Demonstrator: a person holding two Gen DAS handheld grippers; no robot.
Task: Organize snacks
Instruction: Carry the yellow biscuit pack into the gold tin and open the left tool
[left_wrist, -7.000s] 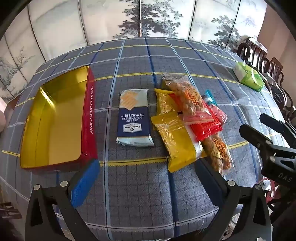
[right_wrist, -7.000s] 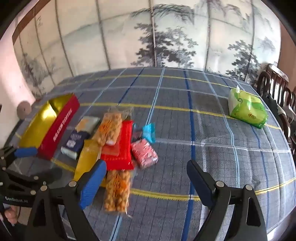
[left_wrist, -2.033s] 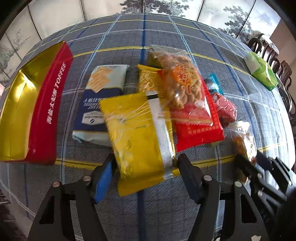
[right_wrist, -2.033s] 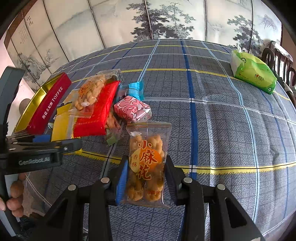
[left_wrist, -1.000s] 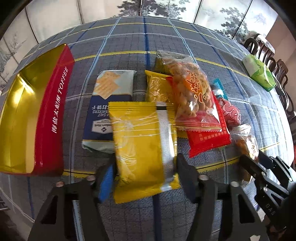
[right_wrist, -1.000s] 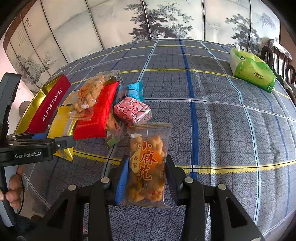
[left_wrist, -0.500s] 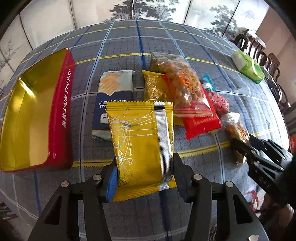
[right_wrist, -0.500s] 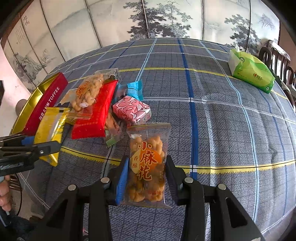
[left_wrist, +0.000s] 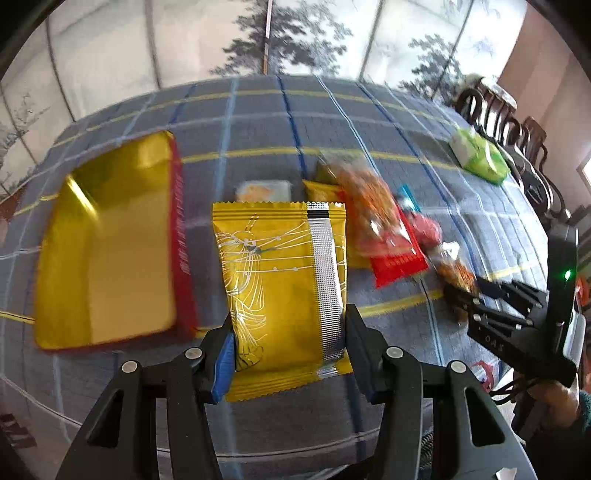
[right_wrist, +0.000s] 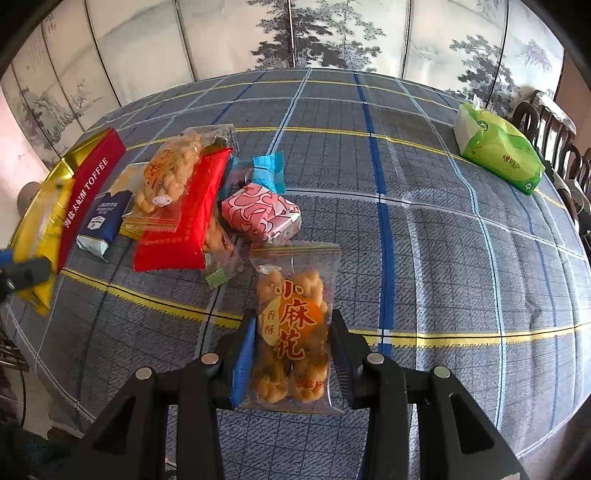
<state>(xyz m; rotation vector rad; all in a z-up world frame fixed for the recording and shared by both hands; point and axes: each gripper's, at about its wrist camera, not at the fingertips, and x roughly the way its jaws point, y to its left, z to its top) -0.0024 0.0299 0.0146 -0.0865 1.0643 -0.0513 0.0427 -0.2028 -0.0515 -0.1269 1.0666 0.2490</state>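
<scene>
Left gripper (left_wrist: 288, 341): fingers clamped on flat yellow foil snack packet (left_wrist: 282, 284), aloft beside open red-and-gold toffee tin (left_wrist: 107, 243). Right gripper (right_wrist: 291, 363): fingers clamped on clear twisted-dough snack bag (right_wrist: 295, 328), above desk (right_wrist: 443, 240). Risk: slick foil, gripped at its lower end, may slip before reaching the tin.

Open gold tin (left_wrist: 107, 254) (snack pile (right_wrist: 184, 206) just beside), bare tablecloth (right_wrist: 443, 258) rightward.

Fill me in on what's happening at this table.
A person is sorting snacks with two handheld grippers. The left gripper is shut on a yellow snack packet, held up beside the open gold toffee tin. The right gripper is shut on a clear bag of fried dough twists. The other snacks lie piled on the plaid tablecloth.
</scene>
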